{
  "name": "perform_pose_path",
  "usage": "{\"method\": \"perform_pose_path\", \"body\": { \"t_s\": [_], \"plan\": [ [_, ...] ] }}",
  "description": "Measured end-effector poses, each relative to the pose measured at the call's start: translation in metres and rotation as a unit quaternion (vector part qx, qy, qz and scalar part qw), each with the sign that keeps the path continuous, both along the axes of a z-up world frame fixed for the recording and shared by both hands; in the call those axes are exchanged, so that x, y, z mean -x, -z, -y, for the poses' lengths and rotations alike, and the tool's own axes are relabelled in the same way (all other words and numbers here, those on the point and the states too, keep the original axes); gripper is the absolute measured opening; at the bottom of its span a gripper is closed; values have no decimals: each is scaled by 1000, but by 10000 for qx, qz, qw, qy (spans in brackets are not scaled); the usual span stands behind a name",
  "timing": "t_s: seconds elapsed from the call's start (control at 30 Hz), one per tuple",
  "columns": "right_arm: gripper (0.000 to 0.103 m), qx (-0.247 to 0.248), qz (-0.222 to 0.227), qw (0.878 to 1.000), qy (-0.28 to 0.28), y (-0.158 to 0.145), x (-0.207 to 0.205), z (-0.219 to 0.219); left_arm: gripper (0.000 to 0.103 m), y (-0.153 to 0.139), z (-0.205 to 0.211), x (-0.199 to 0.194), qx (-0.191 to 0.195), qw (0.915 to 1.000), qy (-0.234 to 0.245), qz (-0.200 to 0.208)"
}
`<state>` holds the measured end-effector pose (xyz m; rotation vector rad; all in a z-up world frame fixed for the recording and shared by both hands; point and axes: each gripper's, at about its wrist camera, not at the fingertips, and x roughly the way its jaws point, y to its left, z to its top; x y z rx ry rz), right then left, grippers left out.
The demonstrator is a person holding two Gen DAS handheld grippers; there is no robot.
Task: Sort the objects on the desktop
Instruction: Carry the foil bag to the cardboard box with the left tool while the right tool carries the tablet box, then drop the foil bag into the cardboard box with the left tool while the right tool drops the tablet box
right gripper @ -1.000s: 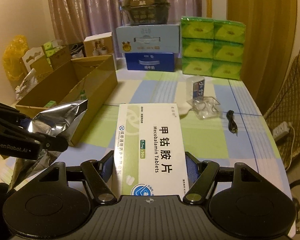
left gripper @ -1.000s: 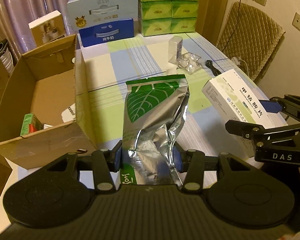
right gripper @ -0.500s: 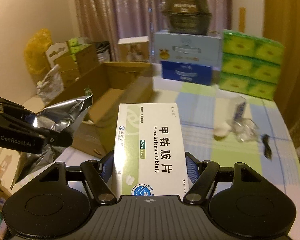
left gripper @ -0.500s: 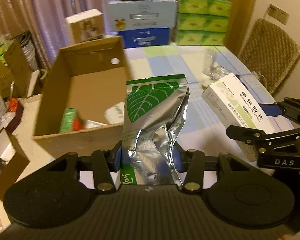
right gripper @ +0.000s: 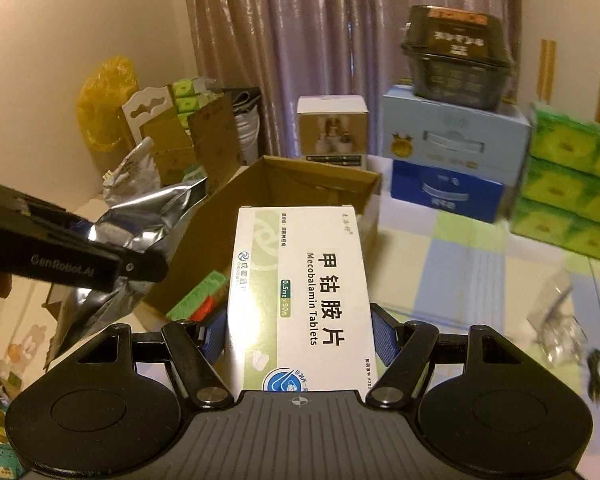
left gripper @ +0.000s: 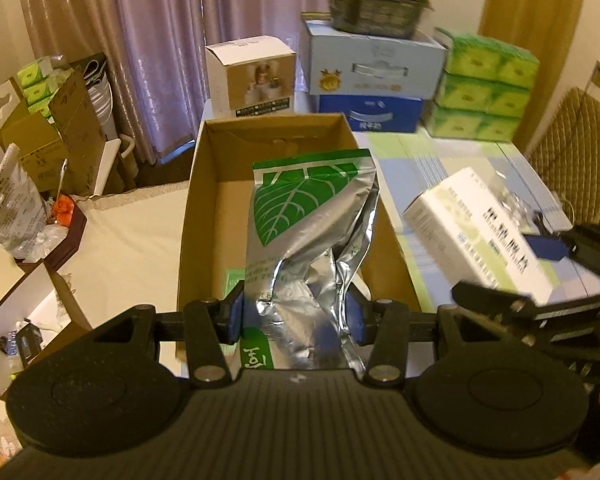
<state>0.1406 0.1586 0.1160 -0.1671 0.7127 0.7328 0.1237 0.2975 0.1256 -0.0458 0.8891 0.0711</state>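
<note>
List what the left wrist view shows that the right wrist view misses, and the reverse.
Left wrist only: the green leaf print on the foil pouch, the brown quilted chair, the left gripper shut on the pouch.

Right wrist only: the yellow bag, the box's "Mecobalamin Tablets" lettering, the right gripper shut on that tablet box.

Both: the open cardboard box, pouch, tablet box, green tissue packs.

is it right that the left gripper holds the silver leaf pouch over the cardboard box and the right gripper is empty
Not quite. The right gripper is not empty: the right wrist view shows it shut on the Mecobalamin Tablets box. The rest holds: the left gripper holds the silver leaf pouch over the cardboard box.
</note>
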Motion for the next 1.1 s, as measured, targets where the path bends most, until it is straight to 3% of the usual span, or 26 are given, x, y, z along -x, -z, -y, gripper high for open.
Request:
{"method": "perform_pose_path", "body": {
  "t_s": [0.33, 0.47, 0.57, 0.77, 0.93, 1.1],
  "plan": [
    [68, 187, -70, 9998, -20, 31, -49, -42, 44, 32, -38, -58, 376, 9990, -235, -66],
    [68, 194, -135, 9997, -1, 42, -60, -47, 52, 46, -51, -69, 625, 9972, -403, 22],
    [68, 137, -166, 9998, 9, 48, -64, -49, 53, 48, -61, -66, 776, 9956, -492, 170],
    [68, -156, -359, 9991, -172, 51, -66, -53, 56, 37, -68, -48, 626, 9956, -583, 374],
    [77, -328, -342, 9988, -123, 44, -60, -45, 60, 26, -71, -26, 583, 9945, -708, 497],
    [86, -403, -307, 9987, 62, 34, -46, -17, 66, 21, -61, -5, 548, 9949, -763, 375]
  ]
}}
